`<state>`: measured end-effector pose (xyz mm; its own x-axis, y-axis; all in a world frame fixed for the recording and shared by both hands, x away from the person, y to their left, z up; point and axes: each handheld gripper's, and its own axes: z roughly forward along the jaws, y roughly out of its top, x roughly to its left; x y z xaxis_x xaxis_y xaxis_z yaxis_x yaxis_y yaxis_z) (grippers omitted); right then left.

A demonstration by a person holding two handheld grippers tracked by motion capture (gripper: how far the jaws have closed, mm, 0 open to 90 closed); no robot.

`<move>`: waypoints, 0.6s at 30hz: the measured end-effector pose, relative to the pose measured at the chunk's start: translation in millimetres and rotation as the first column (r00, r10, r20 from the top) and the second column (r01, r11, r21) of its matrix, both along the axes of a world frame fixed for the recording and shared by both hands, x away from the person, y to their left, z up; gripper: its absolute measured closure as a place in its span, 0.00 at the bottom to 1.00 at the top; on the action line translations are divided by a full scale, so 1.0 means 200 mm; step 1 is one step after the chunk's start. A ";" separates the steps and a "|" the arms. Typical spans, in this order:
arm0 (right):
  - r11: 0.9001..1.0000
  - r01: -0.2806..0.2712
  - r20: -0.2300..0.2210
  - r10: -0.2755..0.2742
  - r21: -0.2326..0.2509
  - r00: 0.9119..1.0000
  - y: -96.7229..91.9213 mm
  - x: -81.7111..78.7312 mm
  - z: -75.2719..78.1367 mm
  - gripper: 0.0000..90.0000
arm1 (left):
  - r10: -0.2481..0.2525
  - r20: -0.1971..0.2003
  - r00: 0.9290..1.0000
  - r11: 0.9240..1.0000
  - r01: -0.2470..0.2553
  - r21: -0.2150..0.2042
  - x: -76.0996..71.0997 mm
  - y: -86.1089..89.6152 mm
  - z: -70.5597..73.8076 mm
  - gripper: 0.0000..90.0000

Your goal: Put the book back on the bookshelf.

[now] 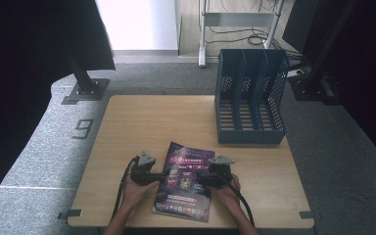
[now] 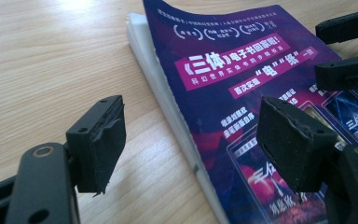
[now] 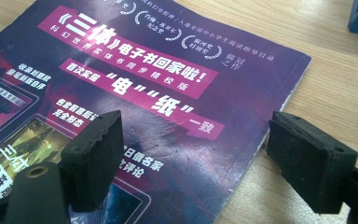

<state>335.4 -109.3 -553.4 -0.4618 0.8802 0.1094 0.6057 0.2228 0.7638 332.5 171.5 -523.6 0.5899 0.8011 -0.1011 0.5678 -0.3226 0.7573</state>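
A purple magazine [image 1: 186, 198] with white and pink print lies flat on the wooden table [image 1: 142, 122], near its front edge. My left gripper [image 1: 158, 178] is at the magazine's left edge and stands open. In the left gripper view [image 2: 196, 135] one pad hangs over bare wood and the other over the cover [image 2: 242, 60]. My right gripper [image 1: 202, 180] is at the magazine's right edge, also open. In the right gripper view [image 3: 203, 156] its jaws straddle the edge of the cover [image 3: 168, 93], with nothing pinched. The right gripper's jaws also show far off in the left gripper view.
A blue slotted file rack [image 1: 250, 98] stands at the table's back right corner, its compartments holding nothing. A black stand base [image 1: 85, 90] sits on the floor beyond the back left corner. The person's hands [image 1: 134, 193] come in from the front edge.
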 end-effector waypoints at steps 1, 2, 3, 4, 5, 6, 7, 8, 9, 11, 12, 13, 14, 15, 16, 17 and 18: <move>1.000 0.000 0.000 0.000 0.000 1.000 0.00 0.00 0.00 0.20 | -0.006 -0.005 1.000 1.000 0.006 0.009 0.01 -0.02 -0.01 0.27; 1.000 0.000 -0.001 0.000 0.000 1.000 0.00 0.00 0.00 0.20 | -0.010 -0.008 1.000 1.000 0.010 0.015 0.02 -0.03 -0.02 0.27; 1.000 0.000 -0.001 0.000 0.000 1.000 0.00 0.00 0.00 0.20 | -0.010 -0.008 1.000 1.000 0.010 0.015 0.02 -0.03 -0.02 0.27; 1.000 0.000 -0.001 0.000 0.000 1.000 0.00 0.00 0.00 0.20 | -0.013 -0.010 1.000 1.000 0.013 0.015 0.03 -0.04 -0.02 0.27; 1.000 0.000 -0.001 0.000 0.000 1.000 0.00 0.00 0.00 0.20 | -0.016 -0.013 1.000 1.000 0.016 0.019 0.03 -0.05 -0.03 0.27; 1.000 0.000 -0.001 0.000 0.000 1.000 0.00 0.00 0.00 0.20 | -0.019 -0.015 1.000 1.000 0.020 0.023 0.04 -0.06 -0.04 0.27; 1.000 0.000 -0.001 0.000 0.000 1.000 0.00 0.00 0.00 0.20 | -0.024 -0.019 1.000 0.999 0.025 0.029 0.04 -0.07 -0.04 0.27; 1.000 0.000 -0.001 0.000 -0.001 1.000 0.00 0.00 0.00 0.20 | -0.026 -0.023 0.999 0.999 0.027 0.034 0.05 -0.08 -0.05 0.27; 1.000 0.000 0.000 0.000 -0.001 1.000 0.00 0.00 0.00 0.20 | -0.032 -0.026 0.999 0.999 0.033 0.040 0.06 -0.10 -0.06 0.27; 1.000 0.000 0.000 0.000 -0.001 1.000 0.00 0.00 0.00 0.20 | -0.035 -0.028 0.999 0.998 0.036 0.043 0.06 -0.11 -0.07 0.27; 1.000 0.001 0.000 -0.001 -0.001 1.000 0.00 0.00 0.00 0.20 | -0.038 -0.030 0.999 0.998 0.040 0.045 0.06 -0.11 -0.07 0.27; 1.000 0.001 0.000 -0.001 -0.002 1.000 0.00 0.00 0.00 0.20 | -0.042 -0.034 0.999 0.998 0.044 0.046 0.07 -0.12 -0.08 0.27; 1.000 0.001 0.000 -0.001 -0.001 1.000 0.00 0.00 0.00 0.20 | -0.047 -0.038 0.998 0.998 0.049 0.050 0.07 -0.13 -0.08 0.27; 1.000 0.001 0.000 -0.001 -0.001 1.000 0.00 0.00 0.00 0.21 | -0.048 -0.041 0.998 0.997 0.051 0.051 0.07 -0.13 -0.09 0.27; 1.000 0.001 -0.001 -0.001 -0.001 1.000 0.00 0.00 0.00 0.20 | -0.048 -0.041 0.998 0.997 0.051 0.051 0.07 -0.13 -0.09 0.27; 1.000 0.001 -0.001 -0.001 -0.001 1.000 0.00 0.00 0.00 0.20 | -0.049 -0.045 0.998 0.997 0.051 0.050 0.07 -0.13 -0.09 0.27; 1.000 0.001 -0.001 -0.001 -0.001 1.000 0.00 0.00 0.00 0.20 | -0.050 -0.048 0.998 0.997 0.052 0.050 0.07 -0.13 -0.09 0.27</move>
<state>335.2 -109.2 -553.4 -0.4611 0.8806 0.1089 0.6064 0.2232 0.7632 347.3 144.5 -542.3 0.6256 0.7751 -0.0887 0.5840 -0.3898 0.7121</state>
